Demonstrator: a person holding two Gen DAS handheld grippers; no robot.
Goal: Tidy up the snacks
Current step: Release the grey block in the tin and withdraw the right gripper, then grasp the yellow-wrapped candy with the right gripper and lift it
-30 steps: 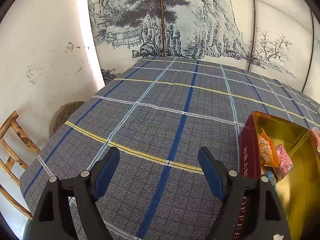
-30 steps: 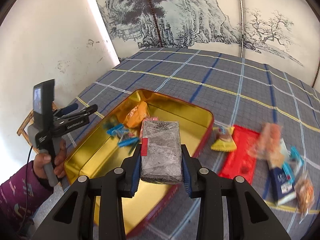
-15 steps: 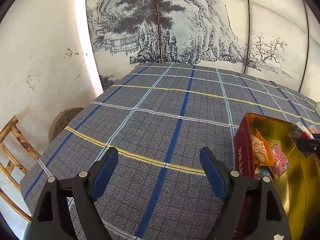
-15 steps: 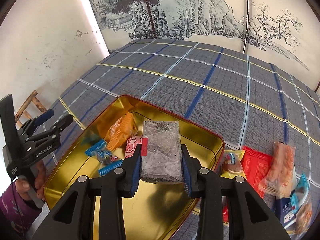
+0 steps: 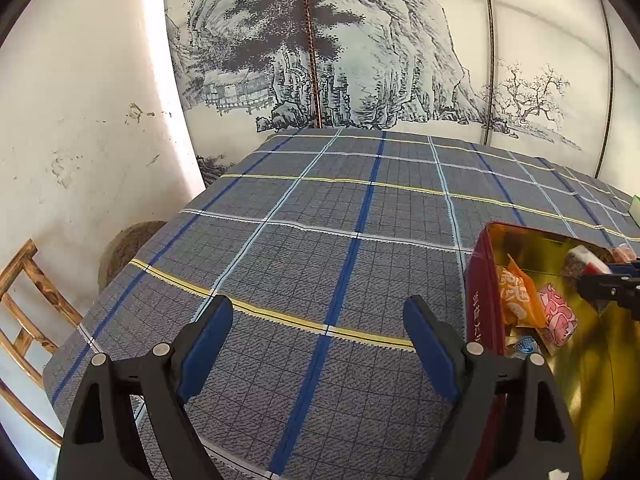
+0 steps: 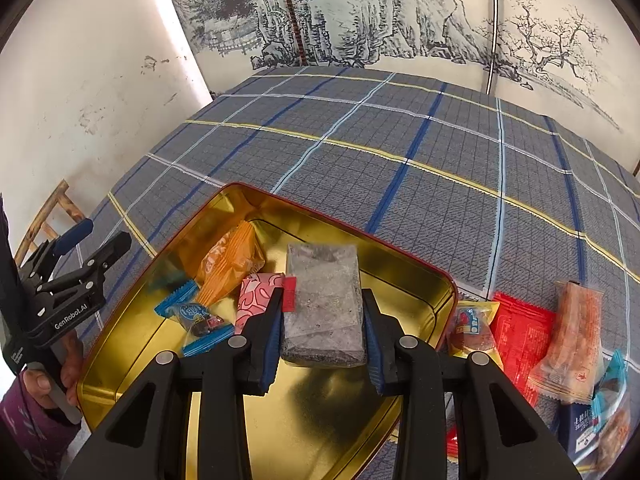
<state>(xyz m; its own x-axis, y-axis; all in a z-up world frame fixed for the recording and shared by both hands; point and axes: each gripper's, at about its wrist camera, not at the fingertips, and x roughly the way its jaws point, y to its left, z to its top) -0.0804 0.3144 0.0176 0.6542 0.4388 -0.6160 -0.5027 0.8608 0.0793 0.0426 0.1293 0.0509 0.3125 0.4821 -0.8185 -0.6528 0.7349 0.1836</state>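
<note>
My right gripper (image 6: 322, 294) is shut on a grey snack bar in a clear wrapper (image 6: 324, 272), held just above the open gold tin with red walls (image 6: 304, 420). In the tin lie an orange packet (image 6: 228, 260), a pink packet (image 6: 256, 296) and a blue-wrapped candy (image 6: 192, 316). My left gripper (image 5: 318, 308) hangs over the plaid tablecloth to the left of the tin (image 5: 480, 300). Its jaws are opening and nothing is between them. In the left wrist view the right gripper (image 5: 612, 280) and its bar (image 5: 584, 260) show at the right edge.
Several loose snacks lie on the cloth right of the tin: a yellow packet (image 6: 472, 324), a red packet (image 6: 520, 332), a long orange one (image 6: 572, 340) and a blue box (image 6: 580, 420). A wooden chair (image 5: 24, 320) and a white wall stand left of the table.
My right gripper has carried the grey bar leftward and down over the tin's middle. The left gripper's jaws stand a little wider; the hand has hardly shifted.
</note>
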